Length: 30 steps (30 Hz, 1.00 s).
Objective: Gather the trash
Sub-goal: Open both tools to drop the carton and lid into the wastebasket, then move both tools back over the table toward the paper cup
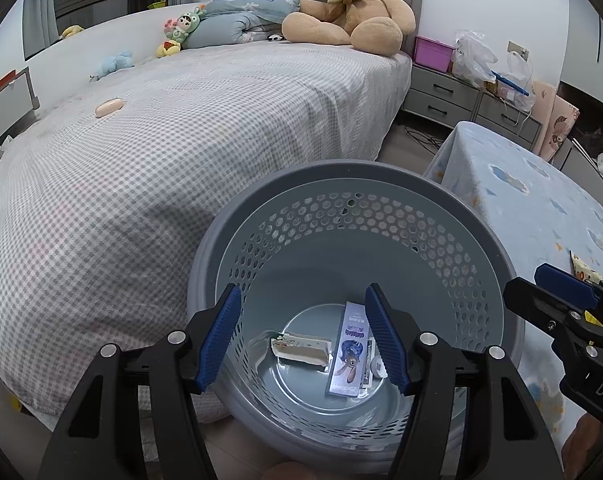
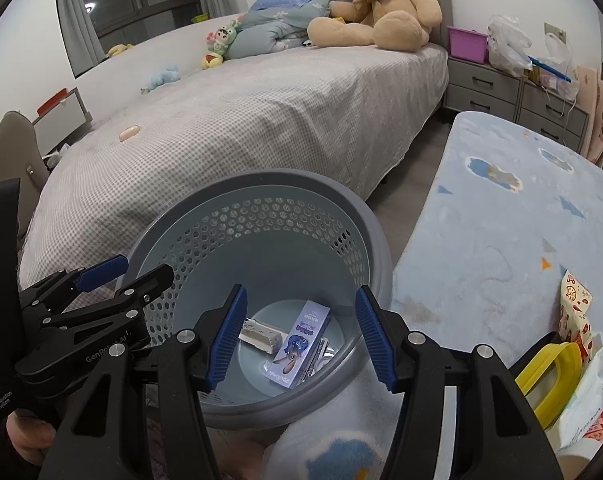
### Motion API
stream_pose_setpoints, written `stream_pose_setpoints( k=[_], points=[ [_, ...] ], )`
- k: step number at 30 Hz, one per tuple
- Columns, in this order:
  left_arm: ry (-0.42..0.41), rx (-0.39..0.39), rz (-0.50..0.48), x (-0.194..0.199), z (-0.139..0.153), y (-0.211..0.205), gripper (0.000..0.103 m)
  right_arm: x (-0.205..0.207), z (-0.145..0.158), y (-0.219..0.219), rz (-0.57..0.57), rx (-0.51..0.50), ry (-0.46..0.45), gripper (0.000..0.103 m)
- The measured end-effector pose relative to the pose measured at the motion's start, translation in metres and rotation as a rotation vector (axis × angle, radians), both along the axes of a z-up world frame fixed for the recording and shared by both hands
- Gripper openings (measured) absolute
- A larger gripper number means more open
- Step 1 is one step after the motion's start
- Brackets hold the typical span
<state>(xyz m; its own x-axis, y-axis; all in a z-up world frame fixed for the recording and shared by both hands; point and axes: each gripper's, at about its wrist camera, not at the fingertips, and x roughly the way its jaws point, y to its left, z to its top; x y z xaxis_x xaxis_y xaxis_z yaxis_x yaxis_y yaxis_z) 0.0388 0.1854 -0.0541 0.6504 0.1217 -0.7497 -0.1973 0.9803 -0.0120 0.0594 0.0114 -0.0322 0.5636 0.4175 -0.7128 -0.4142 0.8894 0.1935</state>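
The round grey perforated plastic waste basket (image 1: 353, 240) stands on the floor between the checked-cover bed (image 1: 181, 140) at left and the blue blanket-covered table (image 2: 501, 220) at right, and holds a flat purple cartoon-printed carton (image 1: 349, 350) and a crumpled whitish wrapper (image 1: 301, 350), both judged light, with the carton stiff enough to be pinched across its narrow sides. The left gripper (image 1: 305, 336) and right gripper (image 2: 299, 334) hang over the basket mouth, jaws spread and nothing between the pads. Only the right wrist view shows the remaining litter at the table's near right edge: a soft, crinkly printed snack packet (image 2: 577, 312), best taken by an edge, a yellow plastic piece (image 2: 549, 380) and a white printed pack (image 2: 593, 396).
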Motion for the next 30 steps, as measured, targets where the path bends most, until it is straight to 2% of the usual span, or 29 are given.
stream_pose_setpoints(
  k=[10, 20, 30],
  points=[
    [-0.007, 0.004, -0.006, -0.006, 0.002, -0.002, 0.064, -0.012, 0.001, -0.009, -0.021, 0.005, 0.004, 0.058],
    [-0.026, 0.007, -0.036, -0.019, 0.006, -0.017, 0.065, -0.040, 0.000, -0.030, -0.073, -0.001, 0.018, 0.058],
    [-0.035, -0.005, -0.094, -0.046, 0.004, -0.040, 0.066, -0.081, 0.003, -0.076, -0.164, -0.002, 0.019, 0.060]
  ],
)
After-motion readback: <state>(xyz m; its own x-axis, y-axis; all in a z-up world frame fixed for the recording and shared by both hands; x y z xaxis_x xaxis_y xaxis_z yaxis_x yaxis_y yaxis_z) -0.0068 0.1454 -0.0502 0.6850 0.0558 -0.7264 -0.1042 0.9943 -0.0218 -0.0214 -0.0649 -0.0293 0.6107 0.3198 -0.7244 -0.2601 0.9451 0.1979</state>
